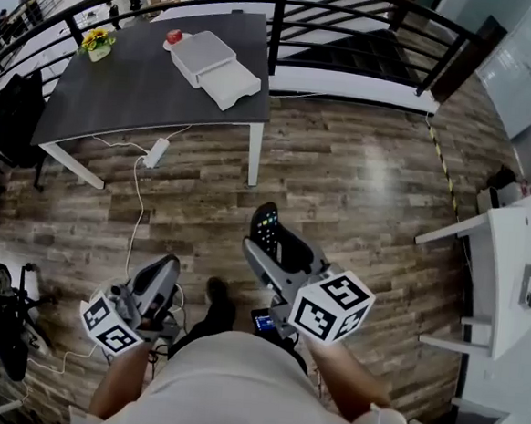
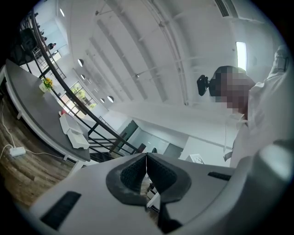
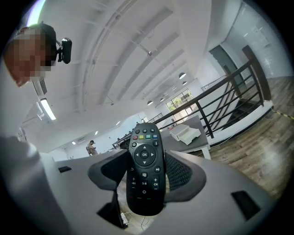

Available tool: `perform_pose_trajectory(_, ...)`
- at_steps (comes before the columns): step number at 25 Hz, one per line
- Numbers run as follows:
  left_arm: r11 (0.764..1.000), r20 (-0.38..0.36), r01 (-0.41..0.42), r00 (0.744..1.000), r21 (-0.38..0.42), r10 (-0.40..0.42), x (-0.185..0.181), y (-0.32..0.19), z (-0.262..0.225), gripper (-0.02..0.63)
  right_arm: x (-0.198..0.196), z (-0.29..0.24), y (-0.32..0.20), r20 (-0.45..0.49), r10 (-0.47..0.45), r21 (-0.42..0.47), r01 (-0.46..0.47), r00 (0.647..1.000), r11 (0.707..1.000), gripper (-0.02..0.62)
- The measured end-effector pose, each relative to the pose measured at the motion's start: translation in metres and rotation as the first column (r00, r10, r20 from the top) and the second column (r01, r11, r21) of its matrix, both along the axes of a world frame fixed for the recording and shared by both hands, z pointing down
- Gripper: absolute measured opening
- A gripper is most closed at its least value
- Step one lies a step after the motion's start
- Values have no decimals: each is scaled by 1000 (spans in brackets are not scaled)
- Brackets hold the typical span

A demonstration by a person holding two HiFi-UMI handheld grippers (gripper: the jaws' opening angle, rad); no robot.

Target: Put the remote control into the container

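Remote control (image 3: 145, 170) clamped in right gripper (image 3: 146, 170).

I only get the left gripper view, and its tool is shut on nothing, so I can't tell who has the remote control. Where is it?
Observer: The remote control is gripped between the jaws of the right tool.
Operator: Which way is it turned?
Observer: Its button side faces the right gripper view's camera, with the coloured keys at the far end, beyond the jaws.
Operator: Are we at the container yet?
Observer: No. In the head view the right tool is by the person's body, and a stretch of wooden floor lies between it and the dark table bearing the white container.
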State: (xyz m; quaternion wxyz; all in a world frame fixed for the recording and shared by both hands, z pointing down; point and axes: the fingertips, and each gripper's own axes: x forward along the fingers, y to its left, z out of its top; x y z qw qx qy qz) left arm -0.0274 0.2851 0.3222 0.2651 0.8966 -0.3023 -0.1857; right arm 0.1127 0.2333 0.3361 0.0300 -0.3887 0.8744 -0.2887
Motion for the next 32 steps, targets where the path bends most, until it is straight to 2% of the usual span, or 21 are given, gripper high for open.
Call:
perform_pose_trajectory(3,1000,5,-30,1000,-3,30,-24,-41,-1,8,-21,-2,-36,-14,46,3,-46,999,999,247)
perform_pose_trajectory(8,999,56,-39,998,22,37,-53,-101,-3,9,-43,-5,-86,-27,109,12,-108,994,994,247)
perform_pose_trajectory(16,999,44,-21,999,37,20,-76,-172,-7,9,-61,-15,-155,-44,119,38,-117,992,992,247)
perform_pose_trajectory(25,999,48,38,998,35,-39,-58,-272,-2,8,-47,-6,-261,-33,50,34,-49,998,998,247)
perform_pose_trajectory(32,996,48,78,996,41,-80,-21,-360,-12,8,-27,-10,-347,-44,-26,25,27,999,999,247)
